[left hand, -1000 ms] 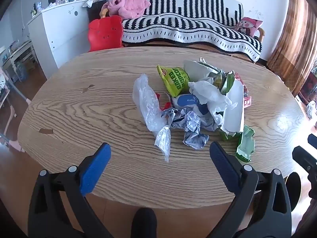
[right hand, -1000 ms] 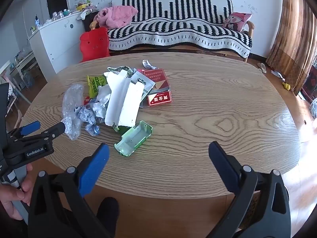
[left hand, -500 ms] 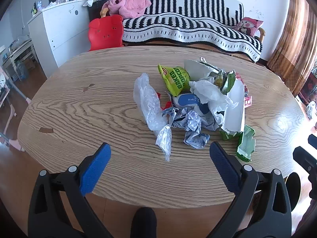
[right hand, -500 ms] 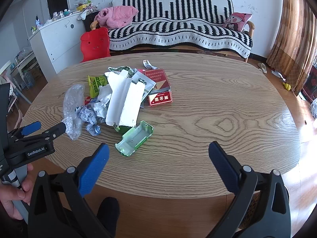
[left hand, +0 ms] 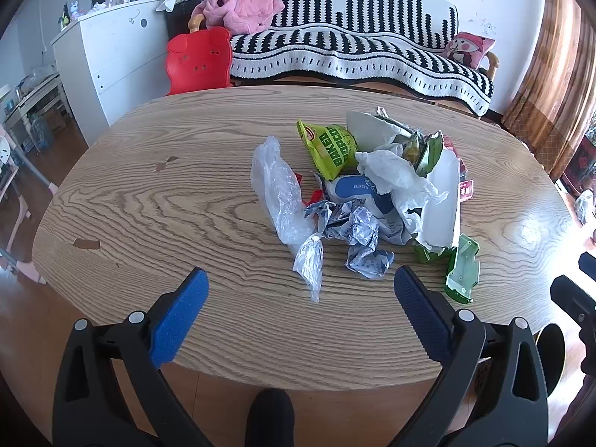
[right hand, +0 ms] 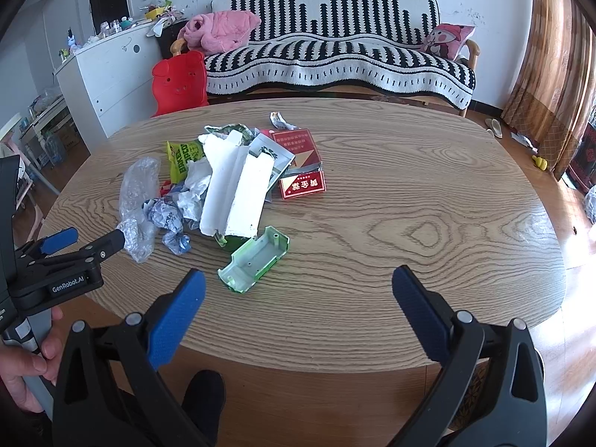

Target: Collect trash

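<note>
A pile of trash lies on the oval wooden table: a clear plastic bag, a green popcorn packet, crumpled paper, white tissue, a white foam piece, a green plastic tray and red cigarette boxes. My left gripper is open and empty, just short of the plastic bag's near end. My right gripper is open and empty at the table's near edge, just behind the green tray. The left gripper also shows in the right wrist view.
A black-and-white striped sofa stands behind the table, with a pink blanket and a cushion. A red plastic chair and a white cabinet stand at the back left. A curtain hangs at right.
Both grippers have crept slightly forward towards the trash pile. Both stay open; nothing on the table has moved.
</note>
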